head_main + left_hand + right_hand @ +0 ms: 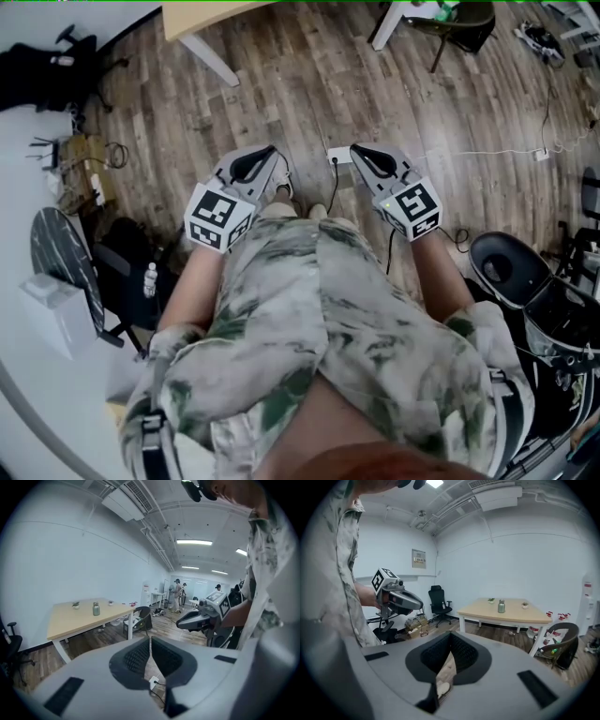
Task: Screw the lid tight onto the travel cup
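Big open room with a wood-plank floor (281, 84) and white walls. The main landmark is the light wooden counter (506, 613), and it's well away from the person, who stands with a patterned shirt (319, 309) filling the lower head view.

The head view only catches what looks like a tan corner of that counter at its top edge, with none of what's on top. Both gripper views show the whole top. The right gripper view has a black office chair (438, 603) off the counter's left end. The left gripper view instead shows a few people (178, 595) far beyond the counter's right end.

The left claw (270, 159) and right claw (361, 155) hang side by side over bare floor, nowhere near the counter. Both are closed up tight with nothing in them.

The travel cup (501, 606), grey-green metal, stands upright mid-counter, lid end up, between two tiny potted plants (491, 600).
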Demonstrator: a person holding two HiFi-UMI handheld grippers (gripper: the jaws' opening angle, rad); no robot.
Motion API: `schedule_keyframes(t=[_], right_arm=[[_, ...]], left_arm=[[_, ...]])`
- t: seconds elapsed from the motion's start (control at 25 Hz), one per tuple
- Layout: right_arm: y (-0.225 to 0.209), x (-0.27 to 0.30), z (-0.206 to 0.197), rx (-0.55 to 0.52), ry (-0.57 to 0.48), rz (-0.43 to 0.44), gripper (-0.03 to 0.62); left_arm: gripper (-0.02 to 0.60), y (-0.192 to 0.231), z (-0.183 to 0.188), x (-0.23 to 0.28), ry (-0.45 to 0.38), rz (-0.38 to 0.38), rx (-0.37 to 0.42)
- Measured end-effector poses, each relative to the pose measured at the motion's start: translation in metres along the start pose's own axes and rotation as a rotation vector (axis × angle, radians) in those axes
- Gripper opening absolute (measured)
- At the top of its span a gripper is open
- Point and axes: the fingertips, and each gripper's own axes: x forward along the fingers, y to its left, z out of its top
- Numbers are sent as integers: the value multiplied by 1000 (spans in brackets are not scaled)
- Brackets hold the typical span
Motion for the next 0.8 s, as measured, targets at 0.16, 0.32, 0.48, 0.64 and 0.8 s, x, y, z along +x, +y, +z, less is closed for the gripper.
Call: schedule_keyframes(t=[0.16,0.32,0.48,0.64,0.8], right_arm=[[-13,21,15,6,-16,-22,61],[-37,43,29,11,1,-49,123],[-58,74,40,12,31,-70,169],[-79,109,56,26,33,-83,204],[-97,139,71,24,41,-97,204]], left_arm=[[32,24,0,14,-7,-20,1],[35,55,17,38,-23,-50,13],[44,91,32,52,-36,-57,39],[72,132,41,59,-34,-55,35],[106,172,42,62,-31,-44,30]])
